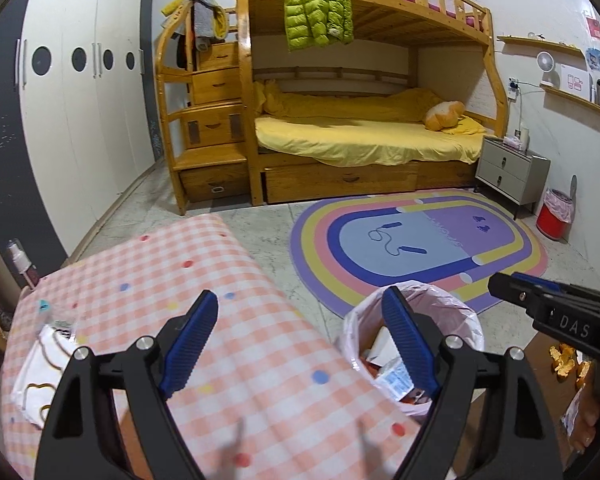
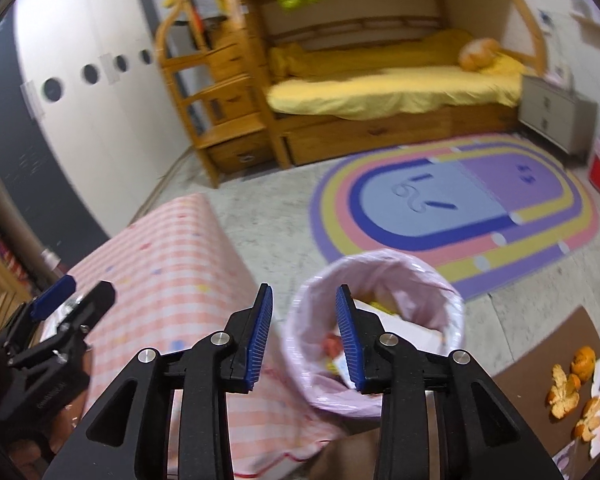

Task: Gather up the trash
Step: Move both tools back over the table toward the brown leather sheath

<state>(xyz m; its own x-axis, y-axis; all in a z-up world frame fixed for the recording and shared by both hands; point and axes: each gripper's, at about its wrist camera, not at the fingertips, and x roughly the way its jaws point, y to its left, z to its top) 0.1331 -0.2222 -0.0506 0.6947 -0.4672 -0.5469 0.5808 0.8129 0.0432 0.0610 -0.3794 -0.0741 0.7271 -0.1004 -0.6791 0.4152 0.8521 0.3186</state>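
A small bin with a pink liner [image 1: 416,344] [image 2: 376,332] stands on the floor beside a checked table; paper and wrappers lie inside. My left gripper [image 1: 300,340] is open and empty, above the table edge and the bin. My right gripper [image 2: 304,332] is open and empty, over the bin's left rim; it also shows in the left wrist view [image 1: 500,286]. Orange peels [image 2: 580,392] [image 1: 568,360] lie on a brown surface at the right. A white wrapper [image 1: 44,364] lies on the table at the left.
The pink checked table [image 1: 236,320] [image 2: 180,264] fills the left foreground. A rainbow rug [image 1: 420,240], a wooden bunk bed [image 1: 360,140], a grey nightstand [image 1: 512,168] and a red bin [image 1: 556,216] lie beyond. White wardrobes [image 1: 80,120] line the left wall.
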